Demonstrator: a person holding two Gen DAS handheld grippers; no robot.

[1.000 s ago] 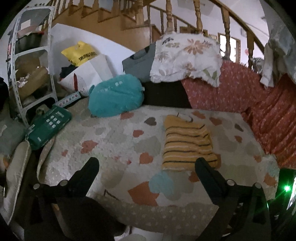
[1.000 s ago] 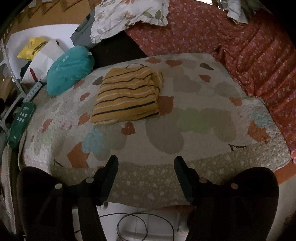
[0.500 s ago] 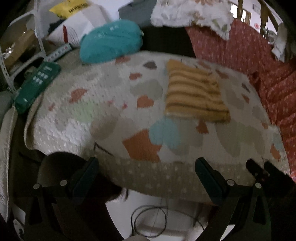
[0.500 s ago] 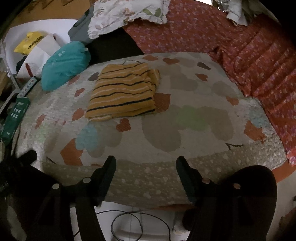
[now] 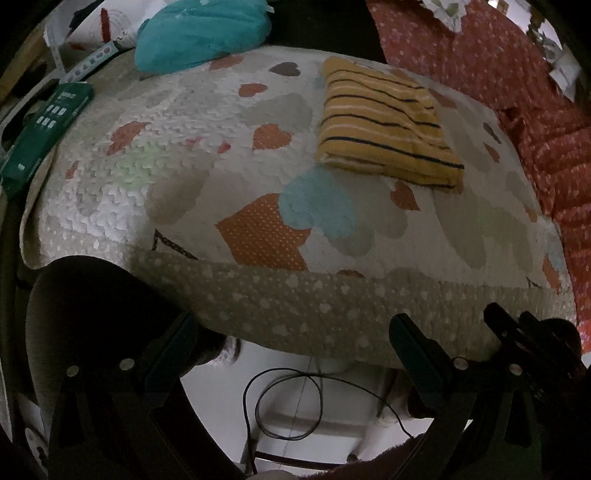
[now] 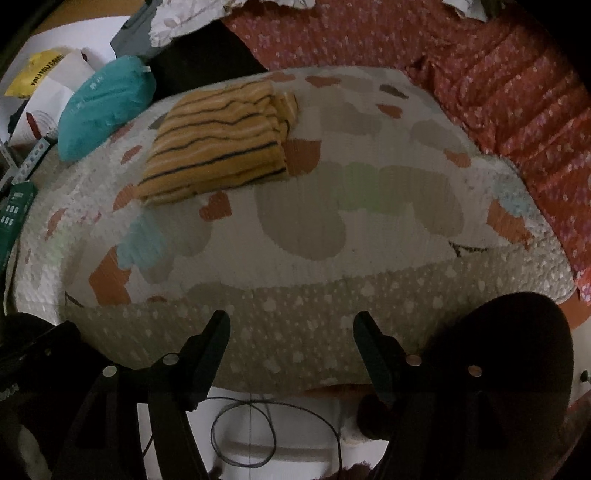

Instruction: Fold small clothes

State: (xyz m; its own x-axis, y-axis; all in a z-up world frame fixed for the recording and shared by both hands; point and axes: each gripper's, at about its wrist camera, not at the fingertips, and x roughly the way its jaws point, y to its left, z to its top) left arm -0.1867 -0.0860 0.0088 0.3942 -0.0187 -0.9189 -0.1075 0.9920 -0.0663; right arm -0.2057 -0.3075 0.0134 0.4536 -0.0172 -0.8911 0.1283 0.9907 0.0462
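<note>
Both grippers pulled back off quilt (image 5: pixel 184 155) — folded striped garment (image 5: pixel 384 125) lies untouched; jaws wide, empty.

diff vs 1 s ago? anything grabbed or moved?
Both tongs pulled back from the quilt and tilted down: the left tongs most, now over the quilt's front edge with the floor cable in view; the right tongs only slightly. Nothing was grabbed or released; both are open and empty. The folded striped garment lies in the same spot on the quilt, beside the teal cushion.
</note>
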